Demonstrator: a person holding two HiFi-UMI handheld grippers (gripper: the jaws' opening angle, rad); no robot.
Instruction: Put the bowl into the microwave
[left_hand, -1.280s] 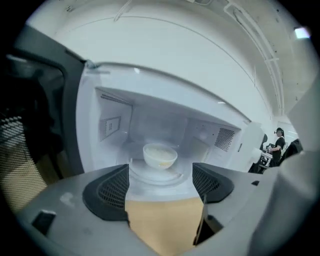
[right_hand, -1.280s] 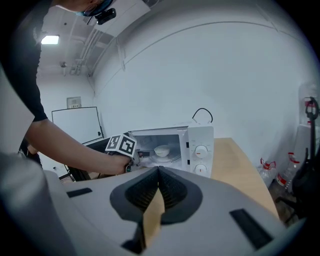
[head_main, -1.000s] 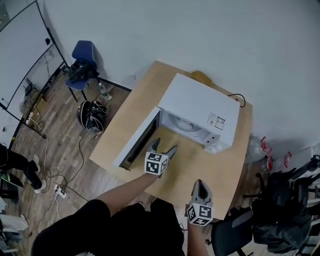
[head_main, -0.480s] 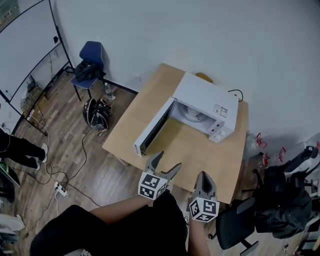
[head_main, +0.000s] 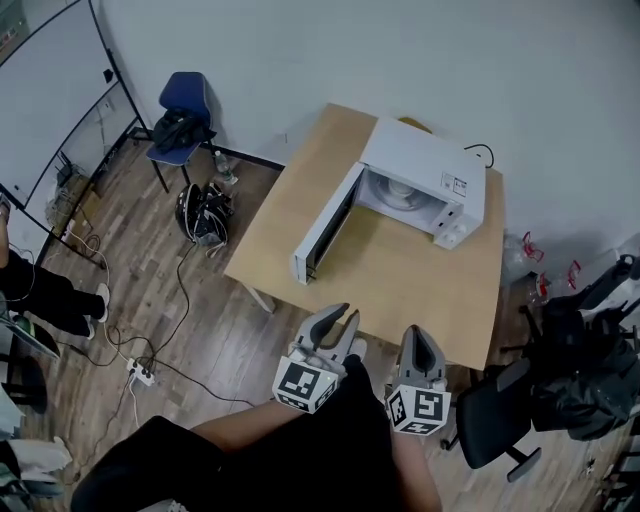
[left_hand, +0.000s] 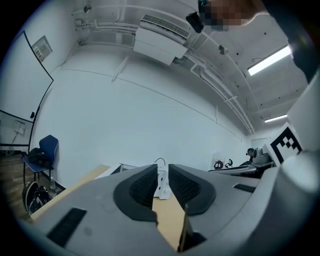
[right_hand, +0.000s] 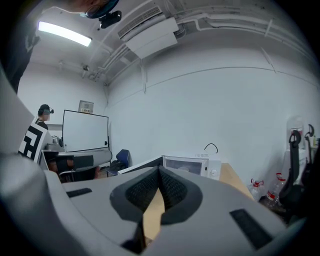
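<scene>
The person is holding both tongs close to the body, off the near edge of the table (head_main: 400, 290), and neither pair is carrying anything. The left tongs (head_main: 342, 317) have just been closing and are now leaving only a narrow slit between the pads, with nothing in it. The right tongs (head_main: 418, 332) are staying clenched, pads together, also empty. Well ahead of both tips the microwave (head_main: 425, 165) is standing on the table, and its door (head_main: 325, 225) is hanging wide open on the left tongs' side. No bowl is showing on the table or in the tongs. Inside the cavity a pale round shape (head_main: 405, 196) is lying low. It is probably the bowl, although at this distance it is not telling itself apart from a turntable plate. If it is the bowl, it is looking like a stiff, smooth and rather light thing, likely slippery on its glazed wall and perhaps brittle. The best hold is seeming to be the rim on the side facing the tongs, one pad inside and one outside, keeping it level and clear of the cavity frame.
</scene>
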